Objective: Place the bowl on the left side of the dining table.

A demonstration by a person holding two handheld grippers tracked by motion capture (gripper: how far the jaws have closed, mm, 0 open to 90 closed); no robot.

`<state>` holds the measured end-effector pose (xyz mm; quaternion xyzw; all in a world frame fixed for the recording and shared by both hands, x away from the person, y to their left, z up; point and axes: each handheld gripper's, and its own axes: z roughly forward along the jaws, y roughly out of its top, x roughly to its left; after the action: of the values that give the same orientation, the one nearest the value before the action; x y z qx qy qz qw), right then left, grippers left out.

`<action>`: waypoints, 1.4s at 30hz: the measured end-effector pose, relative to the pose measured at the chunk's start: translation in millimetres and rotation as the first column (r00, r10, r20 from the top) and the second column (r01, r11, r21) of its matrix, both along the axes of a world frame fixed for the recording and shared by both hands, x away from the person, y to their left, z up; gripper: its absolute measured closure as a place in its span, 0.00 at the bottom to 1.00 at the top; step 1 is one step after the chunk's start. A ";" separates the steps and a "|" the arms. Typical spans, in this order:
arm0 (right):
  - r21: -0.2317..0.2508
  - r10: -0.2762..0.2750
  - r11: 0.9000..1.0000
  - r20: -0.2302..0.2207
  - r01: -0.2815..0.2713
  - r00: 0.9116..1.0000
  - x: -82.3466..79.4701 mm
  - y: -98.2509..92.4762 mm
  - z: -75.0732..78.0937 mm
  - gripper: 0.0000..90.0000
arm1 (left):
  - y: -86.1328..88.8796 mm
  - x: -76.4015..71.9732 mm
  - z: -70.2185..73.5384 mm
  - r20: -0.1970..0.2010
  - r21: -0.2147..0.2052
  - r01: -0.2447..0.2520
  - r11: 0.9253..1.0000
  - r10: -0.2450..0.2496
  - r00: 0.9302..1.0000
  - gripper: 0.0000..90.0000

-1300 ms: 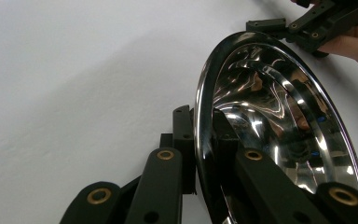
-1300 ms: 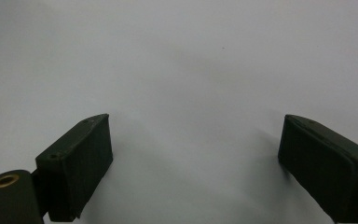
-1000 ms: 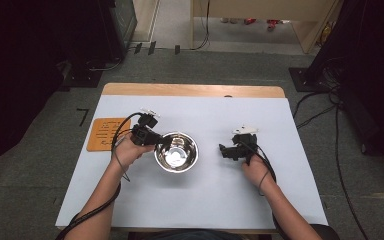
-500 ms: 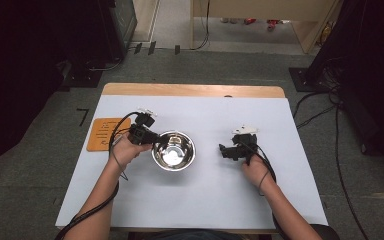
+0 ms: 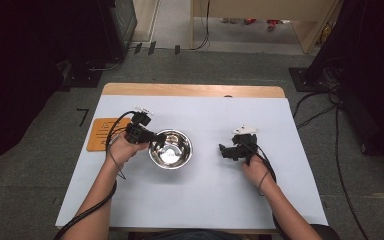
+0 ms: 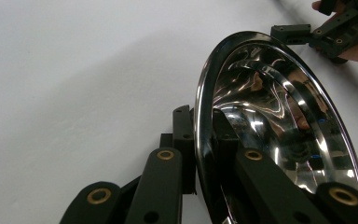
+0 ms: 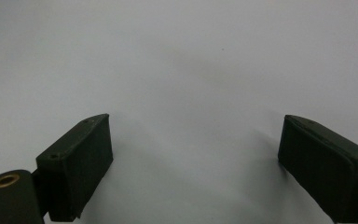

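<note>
While clamped on the steel bowl [image 6: 279,140] rim: left gripper [image 6: 200,140]; right gripper [image 7: 196,158] agape.

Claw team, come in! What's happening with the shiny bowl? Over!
Left claw pinching shiny bowl rim. Right claw open, empty. Nothing in the way.

No text, brand or number can be read anywhere. The orange-brown board [image 5: 101,134] lying at the left edge of the white table cover [image 5: 205,200] carries dark printed lines — too small and blurred in the high view to make out as words. On the grey floor just beyond the table's far-left corner sits a small black mark [image 5: 83,116] shaped something like a "7" or a bent tape corner — whether it is a numeral or only a marker cannot be told. The steel bowl [image 6: 279,126] bears only reflections, no stamp or label.
</note>
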<state>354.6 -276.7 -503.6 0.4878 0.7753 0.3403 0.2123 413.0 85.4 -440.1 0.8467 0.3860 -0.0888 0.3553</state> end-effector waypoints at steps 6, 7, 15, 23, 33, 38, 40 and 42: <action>-0.003 0.001 1.000 0.004 -0.001 1.000 -0.3 0.4 0.0 0.11 | 4.2 1.5 -0.2 -0.006 -0.001 -0.010 1.000 0.010 1.000 0.95; -0.003 0.001 1.000 0.004 -0.001 1.000 -0.3 0.3 0.0 0.11 | 5.2 1.9 -0.2 -0.004 -0.002 -0.012 1.000 0.012 1.000 0.95; -0.005 0.001 1.000 0.004 -0.001 1.000 -0.5 0.5 0.1 0.11 | 13.0 3.5 -0.4 -0.008 0.002 -0.030 1.000 0.030 1.000 0.95; -0.006 0.001 1.000 0.005 -0.001 1.000 -0.5 0.5 0.1 0.11 | 18.9 5.6 -2.9 -0.022 0.008 -0.037 0.999 0.037 0.999 0.95; -0.012 0.003 1.000 0.012 -0.002 1.000 -0.6 0.6 0.1 0.11 | 31.2 7.8 -2.3 -0.026 0.000 -0.069 0.998 0.069 0.997 0.95; -0.010 0.001 1.000 0.008 -0.001 1.000 -0.8 0.7 0.1 0.11 | 36.7 8.3 -2.3 -0.029 0.000 -0.078 0.997 0.078 0.997 0.95; -0.012 0.003 1.000 0.012 -0.003 1.000 -0.6 0.6 0.1 0.11 | 38.7 7.9 -2.2 -0.031 -0.003 -0.083 0.997 0.083 0.996 0.95; -0.011 0.001 1.000 0.010 -0.001 1.000 -0.7 0.6 0.1 0.11 | 40.7 7.9 -1.8 -0.027 -0.004 -0.092 0.996 0.092 0.995 0.95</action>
<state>353.8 -276.0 -503.5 0.4847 0.7763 0.3385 0.2186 420.9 126.1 -441.9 0.8258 0.4291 -0.0849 0.3560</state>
